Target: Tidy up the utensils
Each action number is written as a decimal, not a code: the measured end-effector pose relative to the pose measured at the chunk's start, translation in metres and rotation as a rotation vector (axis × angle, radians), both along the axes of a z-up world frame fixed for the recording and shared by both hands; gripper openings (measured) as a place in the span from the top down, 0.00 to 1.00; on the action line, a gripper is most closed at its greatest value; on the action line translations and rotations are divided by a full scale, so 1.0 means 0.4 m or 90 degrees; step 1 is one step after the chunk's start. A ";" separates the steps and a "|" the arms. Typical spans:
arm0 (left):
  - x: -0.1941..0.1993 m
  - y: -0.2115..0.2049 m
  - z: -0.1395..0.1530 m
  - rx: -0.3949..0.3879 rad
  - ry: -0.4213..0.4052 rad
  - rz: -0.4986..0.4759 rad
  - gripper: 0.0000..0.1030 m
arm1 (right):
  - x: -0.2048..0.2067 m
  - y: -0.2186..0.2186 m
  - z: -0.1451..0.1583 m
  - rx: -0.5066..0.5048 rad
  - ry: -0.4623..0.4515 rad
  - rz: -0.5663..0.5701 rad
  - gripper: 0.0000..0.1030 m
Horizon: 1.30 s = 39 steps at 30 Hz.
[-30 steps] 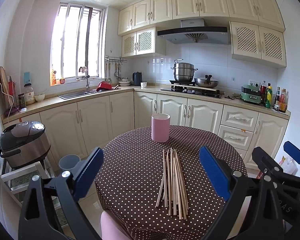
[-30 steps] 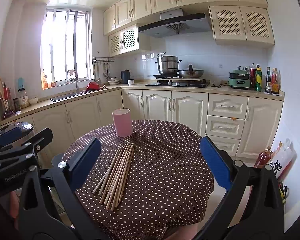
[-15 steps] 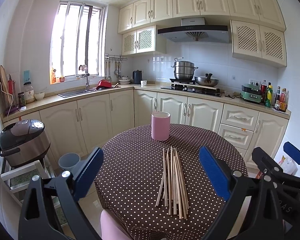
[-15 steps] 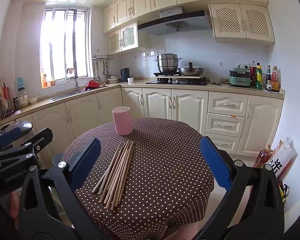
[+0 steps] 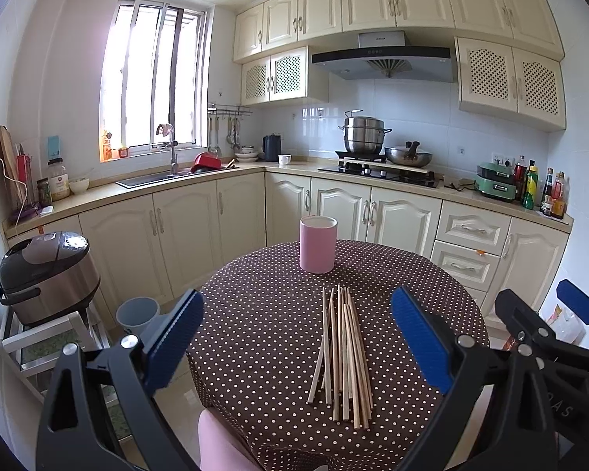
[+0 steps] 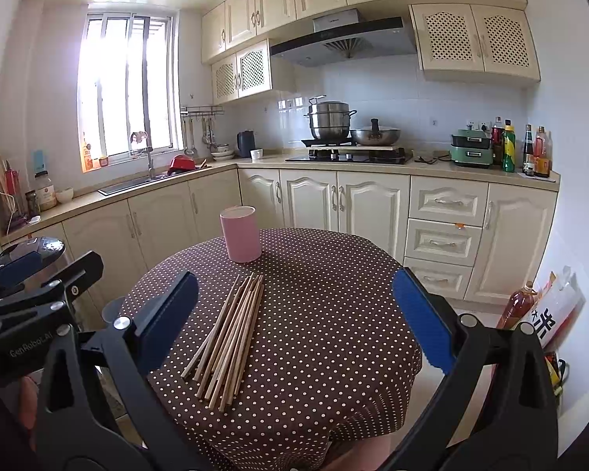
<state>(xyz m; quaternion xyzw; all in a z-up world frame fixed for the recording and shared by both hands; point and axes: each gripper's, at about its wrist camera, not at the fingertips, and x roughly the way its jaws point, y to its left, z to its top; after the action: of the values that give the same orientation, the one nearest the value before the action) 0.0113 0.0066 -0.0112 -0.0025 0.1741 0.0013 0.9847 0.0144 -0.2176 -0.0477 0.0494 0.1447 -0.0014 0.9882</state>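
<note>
Tabletop [image 5: 255,337]: chopsticks [image 5: 343,353] btwn open hand-held gripper [image 5: 294,337].

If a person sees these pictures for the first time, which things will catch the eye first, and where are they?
The eye goes first to the bundle of wooden chopsticks lying loose on the round table with the brown dotted cloth, near its front. Behind them, toward the far edge, a pink cup stands upright. In front, the left gripper and the right gripper both hang open and empty.
</note>
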 end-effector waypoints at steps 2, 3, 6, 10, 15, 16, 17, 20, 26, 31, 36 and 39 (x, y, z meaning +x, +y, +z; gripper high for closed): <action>0.003 0.001 0.000 0.000 0.002 -0.001 0.08 | 0.002 0.002 -0.003 0.001 0.001 0.000 0.06; 0.004 0.000 -0.001 0.001 0.003 -0.001 0.08 | 0.004 0.001 -0.004 0.001 0.003 0.000 0.06; 0.014 0.000 -0.002 0.000 0.009 -0.002 0.08 | 0.014 -0.002 -0.010 0.008 0.011 0.002 0.06; 0.036 0.001 -0.010 -0.004 0.029 -0.004 0.08 | 0.036 -0.005 -0.022 0.020 0.032 0.004 0.06; 0.063 0.001 -0.019 -0.015 0.051 -0.028 0.08 | 0.073 -0.007 -0.039 0.015 0.061 -0.015 0.06; 0.067 -0.003 -0.021 -0.013 0.055 -0.034 0.08 | 0.084 -0.005 -0.045 0.011 0.070 -0.019 0.06; 0.073 -0.007 -0.023 -0.005 0.057 -0.032 0.08 | 0.096 -0.004 -0.050 0.010 0.080 -0.021 0.06; 0.097 -0.009 -0.030 0.003 0.072 -0.028 0.08 | 0.126 -0.012 -0.064 0.025 0.102 -0.010 0.06; 0.169 -0.005 -0.055 0.003 0.107 -0.022 0.08 | 0.189 -0.023 -0.093 0.055 0.143 -0.006 0.06; 0.250 0.007 -0.091 -0.004 0.149 -0.014 0.08 | 0.258 -0.039 -0.129 0.097 0.184 -0.004 0.06; 0.331 0.016 -0.135 -0.003 0.192 -0.009 0.08 | 0.341 -0.055 -0.176 0.143 0.236 0.005 0.06; 0.379 0.020 -0.171 0.000 0.223 -0.008 0.08 | 0.378 -0.047 -0.199 0.120 0.262 -0.001 0.06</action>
<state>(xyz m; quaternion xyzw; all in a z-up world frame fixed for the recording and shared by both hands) 0.1631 0.0145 -0.0796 -0.0014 0.3431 -0.0046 0.9393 0.1658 -0.2363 -0.1273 0.1403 0.3427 0.0011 0.9289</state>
